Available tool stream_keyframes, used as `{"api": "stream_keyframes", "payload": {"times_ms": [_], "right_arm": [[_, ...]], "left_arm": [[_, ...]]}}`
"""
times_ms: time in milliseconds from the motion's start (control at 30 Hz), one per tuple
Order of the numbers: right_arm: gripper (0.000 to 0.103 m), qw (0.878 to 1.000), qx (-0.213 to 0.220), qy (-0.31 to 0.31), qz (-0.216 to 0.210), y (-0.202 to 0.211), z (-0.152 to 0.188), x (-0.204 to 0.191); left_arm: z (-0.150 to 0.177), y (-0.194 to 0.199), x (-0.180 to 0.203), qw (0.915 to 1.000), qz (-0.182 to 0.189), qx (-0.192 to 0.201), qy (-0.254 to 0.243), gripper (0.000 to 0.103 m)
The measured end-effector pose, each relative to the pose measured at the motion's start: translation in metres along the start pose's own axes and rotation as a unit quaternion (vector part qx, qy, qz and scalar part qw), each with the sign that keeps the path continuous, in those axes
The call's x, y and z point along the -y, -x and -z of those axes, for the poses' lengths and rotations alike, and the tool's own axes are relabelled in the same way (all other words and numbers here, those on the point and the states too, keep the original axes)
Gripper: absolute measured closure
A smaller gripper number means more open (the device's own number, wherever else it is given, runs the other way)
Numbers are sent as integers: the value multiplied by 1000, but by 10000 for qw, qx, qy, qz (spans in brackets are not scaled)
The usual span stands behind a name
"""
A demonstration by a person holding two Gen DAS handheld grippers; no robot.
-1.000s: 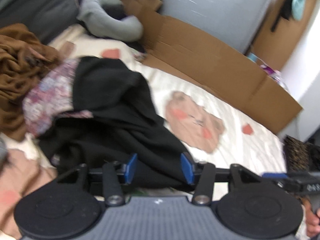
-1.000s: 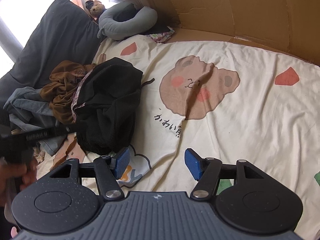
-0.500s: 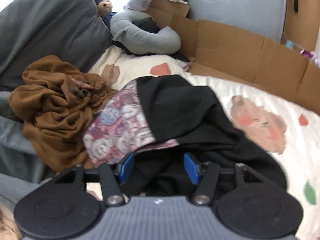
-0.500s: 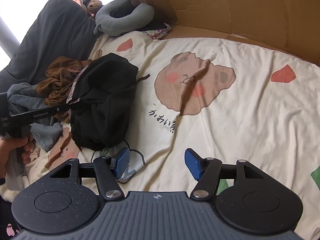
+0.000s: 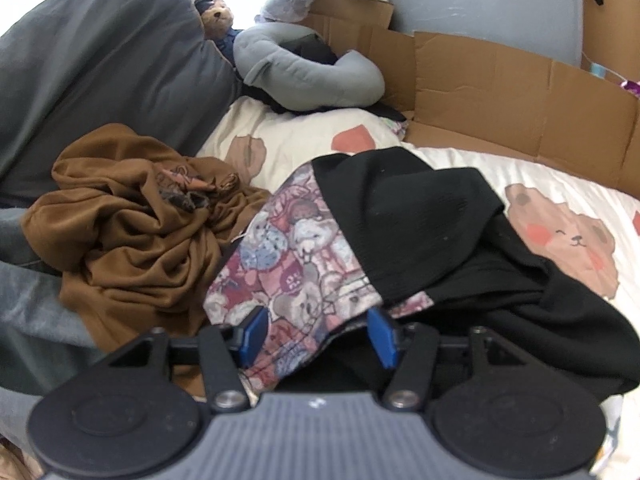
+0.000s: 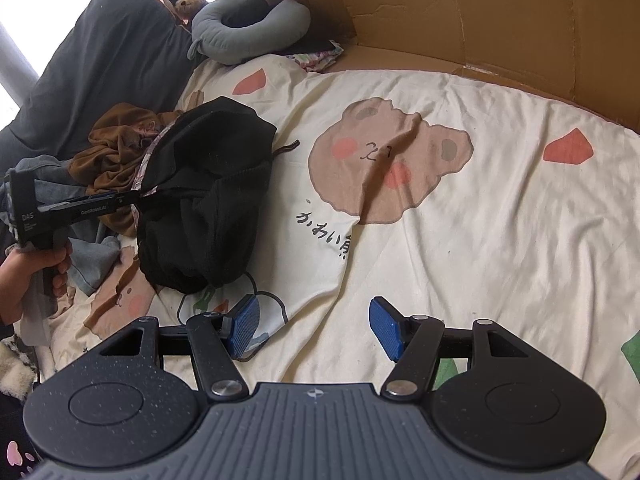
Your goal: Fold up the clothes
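Note:
A crumpled black garment (image 5: pixel 420 220) with a bear-print lining (image 5: pixel 288 256) lies on the cream bed sheet (image 6: pixel 480 240). My left gripper (image 5: pixel 316 334) is low at the garment's near edge. Its blue pads stand apart, with the printed hem lying loosely between them. In the right wrist view the left gripper (image 6: pixel 136 200) reaches into the black garment (image 6: pixel 212 184) from the left, held by a hand (image 6: pixel 24 272). My right gripper (image 6: pixel 314 326) hovers open over bare sheet, to the right of the garment, with nothing between its fingers.
A rumpled brown garment (image 5: pixel 132 220) and grey-blue clothes (image 6: pixel 92 256) lie left of the black one. A dark grey pillow (image 5: pixel 100 60), a grey neck pillow (image 5: pixel 308 76) and a teddy bear (image 5: pixel 218 16) sit behind. Cardboard (image 6: pixel 460 12) walls the far side.
The left gripper swung left across the black garment and dropped to its printed hem, rolling as it went. The right gripper stayed put.

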State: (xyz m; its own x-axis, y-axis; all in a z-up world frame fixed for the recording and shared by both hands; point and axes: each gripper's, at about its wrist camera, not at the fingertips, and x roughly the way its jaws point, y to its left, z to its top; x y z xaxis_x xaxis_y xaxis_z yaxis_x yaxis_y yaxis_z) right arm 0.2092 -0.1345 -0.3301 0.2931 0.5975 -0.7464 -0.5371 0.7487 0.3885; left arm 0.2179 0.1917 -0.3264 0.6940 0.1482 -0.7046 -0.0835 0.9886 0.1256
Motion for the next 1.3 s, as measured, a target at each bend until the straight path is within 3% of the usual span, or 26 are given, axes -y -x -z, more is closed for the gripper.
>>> {"api": "stream_keyframes", "payload": {"times_ms": [433,567,667,733,933,1067,1300], "right_arm": [[38,10000,-16,20,3,0,2,1],[38,10000,15,25,-3,1,1,1],[38,10000,44,35,-13,1,-1,0],[38,10000,60,55,-25,0,-2,-1],[38,9999,81,121,-55,1,-3,-6],[38,9999,63,101,-44,1,-2,-5],[38,9998,124,109,-74,4,-5,-6]], "left_arm": [[0,-13,3,9999,-108,-15,-126,46],[-6,-3,1,9997,-3,256,27,62],[-11,4,8,9989,26,463,-79,68],[-14,3,12,9987,60,495,-86,70],[-17,0,22,9983,98,567,-110,95],[-19,4,24,9978,77,655,-58,101],[-24,30,46,9948,402,933,-84,102]]}}
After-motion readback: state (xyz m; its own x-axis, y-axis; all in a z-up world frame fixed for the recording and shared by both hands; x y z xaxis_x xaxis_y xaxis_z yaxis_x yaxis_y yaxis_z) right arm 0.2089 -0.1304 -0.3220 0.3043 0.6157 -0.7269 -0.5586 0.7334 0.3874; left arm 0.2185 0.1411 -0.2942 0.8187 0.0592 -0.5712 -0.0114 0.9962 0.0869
